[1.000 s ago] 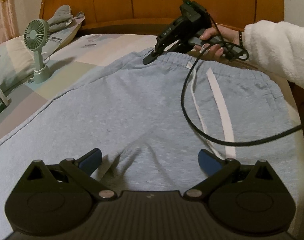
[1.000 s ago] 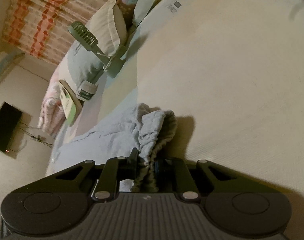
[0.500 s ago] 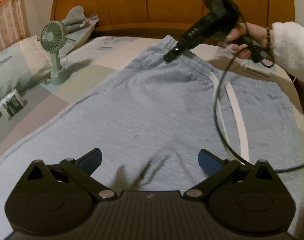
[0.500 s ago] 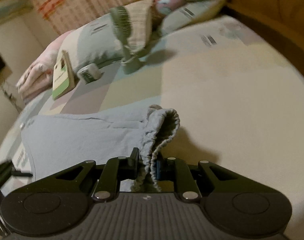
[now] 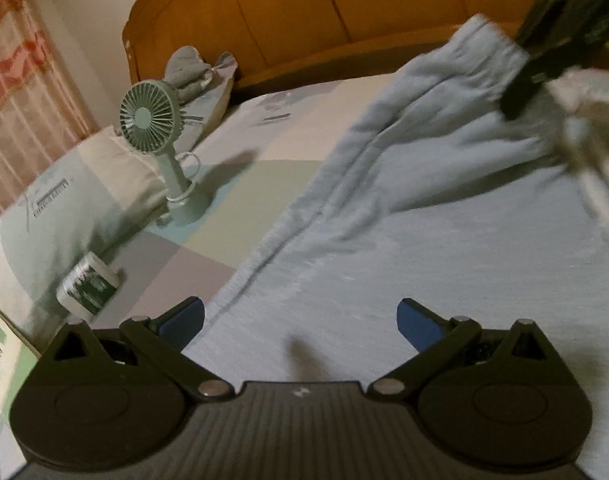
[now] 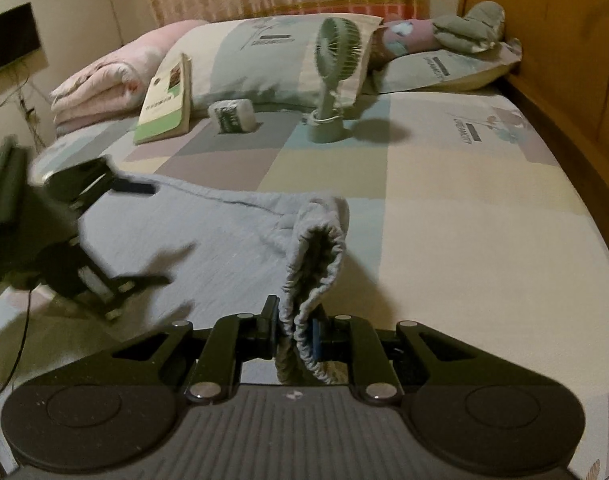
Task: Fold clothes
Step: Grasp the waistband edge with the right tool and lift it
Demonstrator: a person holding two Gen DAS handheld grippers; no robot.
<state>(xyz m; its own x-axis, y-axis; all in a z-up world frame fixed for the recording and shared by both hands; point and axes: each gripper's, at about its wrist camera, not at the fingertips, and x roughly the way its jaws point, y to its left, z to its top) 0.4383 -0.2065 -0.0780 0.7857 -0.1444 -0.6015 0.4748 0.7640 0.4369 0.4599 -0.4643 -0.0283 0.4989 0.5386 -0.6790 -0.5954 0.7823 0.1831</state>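
The right tool [image 6: 294, 330] pinches the waistband of grey sweatpants [image 6: 208, 240], lifting it off the bed [image 6: 464, 200]; the left tool [image 5: 300, 316] hovers wide open, empty, above the spread fabric.

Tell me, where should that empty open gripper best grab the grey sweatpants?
Probably the long side seam edge of the sweatpants, coming from the fan's side: the left gripper is open just beside it, while the right gripper pinches the lifted waistband.
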